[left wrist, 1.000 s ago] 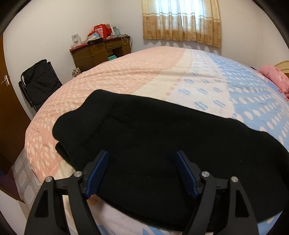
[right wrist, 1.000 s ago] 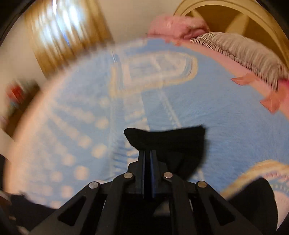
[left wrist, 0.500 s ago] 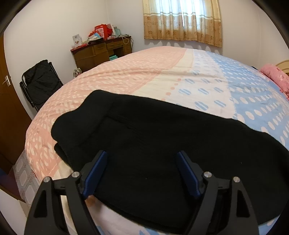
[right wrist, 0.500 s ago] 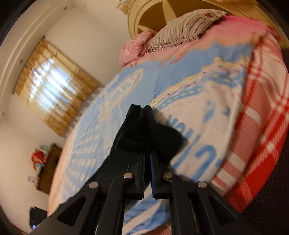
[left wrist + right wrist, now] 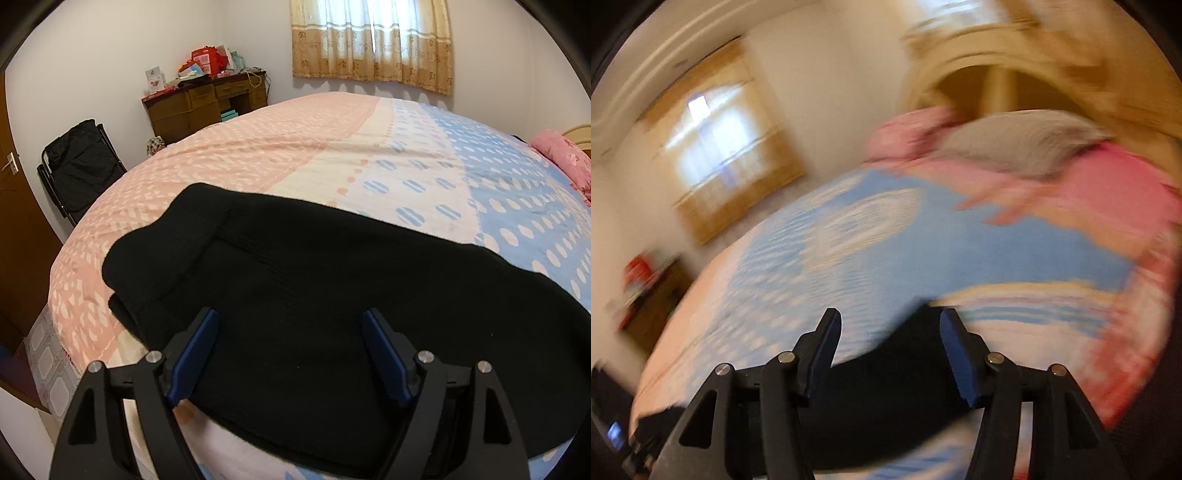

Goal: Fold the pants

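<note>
Here, black pants (image 5: 332,295) are seen spread across the near edge of a bed covered by a pink, cream and blue patterned bedspread (image 5: 369,158), already doubled so that one layer lies over another at the left end. The fabric looks like a thick, soft knit: light, limp and not slippery, so it is judged likely to sag and drape when lifted rather than keep any shape. A hold is best taken at an edge or corner, through both layers, such as the rounded left end or the near hem. The left gripper (image 5: 291,354) is held over the cloth with its blue-padded jaws wide apart and nothing pinched. The right gripper (image 5: 890,350) is seen in a blurred view with its jaws opening; dark cloth lies below and between them but is not pressed. Compared with a second ago, the right jaws, then shut on a fold of the pants, have let go, while the left gripper is unchanged.
</note>
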